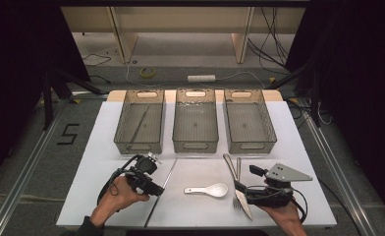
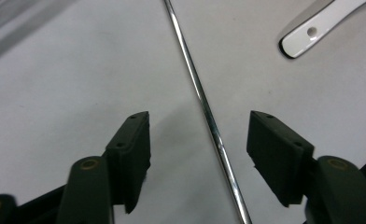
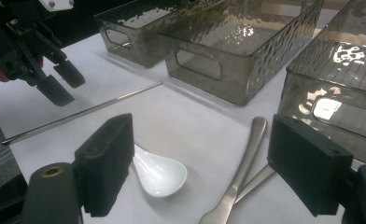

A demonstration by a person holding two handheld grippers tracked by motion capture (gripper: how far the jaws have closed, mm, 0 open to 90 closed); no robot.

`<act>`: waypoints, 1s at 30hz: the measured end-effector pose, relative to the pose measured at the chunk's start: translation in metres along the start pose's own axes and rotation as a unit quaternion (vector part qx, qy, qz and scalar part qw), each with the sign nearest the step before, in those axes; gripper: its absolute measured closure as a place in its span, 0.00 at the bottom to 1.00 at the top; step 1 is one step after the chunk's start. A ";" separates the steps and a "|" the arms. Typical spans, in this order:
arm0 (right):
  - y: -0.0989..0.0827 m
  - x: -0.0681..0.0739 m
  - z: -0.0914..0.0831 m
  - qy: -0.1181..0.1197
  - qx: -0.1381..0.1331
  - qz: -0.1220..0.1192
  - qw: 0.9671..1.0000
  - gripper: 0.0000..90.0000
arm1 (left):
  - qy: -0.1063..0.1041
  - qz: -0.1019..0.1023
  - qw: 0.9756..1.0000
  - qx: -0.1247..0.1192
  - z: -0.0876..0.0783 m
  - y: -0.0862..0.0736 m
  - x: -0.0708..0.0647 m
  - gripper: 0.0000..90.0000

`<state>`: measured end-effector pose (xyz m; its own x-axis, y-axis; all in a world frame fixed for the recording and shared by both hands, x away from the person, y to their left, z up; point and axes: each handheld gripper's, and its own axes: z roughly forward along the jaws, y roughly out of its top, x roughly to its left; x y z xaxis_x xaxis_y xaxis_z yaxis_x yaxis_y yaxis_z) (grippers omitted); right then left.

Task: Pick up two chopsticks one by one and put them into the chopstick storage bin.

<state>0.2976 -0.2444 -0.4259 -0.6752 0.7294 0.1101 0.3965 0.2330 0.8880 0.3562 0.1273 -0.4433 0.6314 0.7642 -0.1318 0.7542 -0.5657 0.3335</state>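
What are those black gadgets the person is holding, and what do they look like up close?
They are hand-held grippers, both black. The left gripper has a looping black cable and a small silvery knob on top. The right gripper carries a grey three-cornered plate dotted with holes, and a trailing black cable. Each ends in two blocky black pads fixed with small screws, on arms with brass-coloured pivots. A dark sleeve covers the left forearm.

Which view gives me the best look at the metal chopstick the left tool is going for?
The left gripper view: the metal chopstick runs close-up between the open left tool, untouched. The high view shows its full length but thin. The right gripper view shows it farther off.
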 end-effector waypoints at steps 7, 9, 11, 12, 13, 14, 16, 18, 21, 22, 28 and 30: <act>0.000 0.000 0.000 0.000 -0.001 0.000 1.000 0.26 | -0.002 0.019 0.999 0.026 0.013 -0.001 -0.007 0.58; 0.000 0.000 0.000 0.000 -0.001 0.000 1.000 0.26 | -0.004 0.020 0.999 0.028 0.015 -0.001 -0.009 0.61; 0.000 0.000 0.000 0.000 0.000 0.000 1.000 0.26 | -0.002 0.024 0.999 0.030 0.016 -0.001 -0.010 0.64; 0.000 0.000 0.000 0.000 0.000 0.000 1.000 0.26 | 0.000 0.025 0.999 0.031 0.017 -0.001 -0.010 0.65; 0.000 0.000 0.000 0.001 -0.001 0.000 1.000 0.26 | 0.002 0.027 0.999 0.034 0.018 -0.001 -0.011 0.67; 0.000 0.000 0.000 0.000 0.000 0.000 1.000 0.26 | 0.004 0.030 0.999 0.037 0.018 -0.001 -0.011 0.69; 0.000 0.000 0.000 0.001 0.001 0.000 1.000 0.26 | 0.007 0.030 0.999 0.036 0.019 -0.001 -0.012 0.72; 0.000 0.000 0.000 0.001 -0.001 -0.001 1.000 0.26 | 0.009 0.032 0.999 0.036 0.021 -0.001 -0.012 0.74; 0.000 0.000 0.000 0.001 0.001 -0.001 1.000 0.26 | 0.015 0.036 0.998 0.040 0.021 -0.001 -0.013 0.77; 0.000 0.001 0.000 0.001 0.001 -0.001 1.000 0.26 | 0.016 0.036 0.998 0.040 0.021 -0.001 -0.013 0.78; 0.000 0.000 0.000 0.002 0.001 0.000 1.000 0.26 | 0.023 0.043 0.998 0.038 0.022 -0.001 -0.013 0.83; 0.000 0.000 0.000 0.002 0.002 -0.001 1.000 0.26 | 0.023 0.042 0.998 0.036 0.022 -0.001 -0.013 0.83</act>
<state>0.2975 -0.2439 -0.4260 -0.6789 0.7259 0.1106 0.3971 0.2363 0.8868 0.3509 0.1115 -0.4625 0.6852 0.7256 -0.0636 0.7113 -0.6479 0.2725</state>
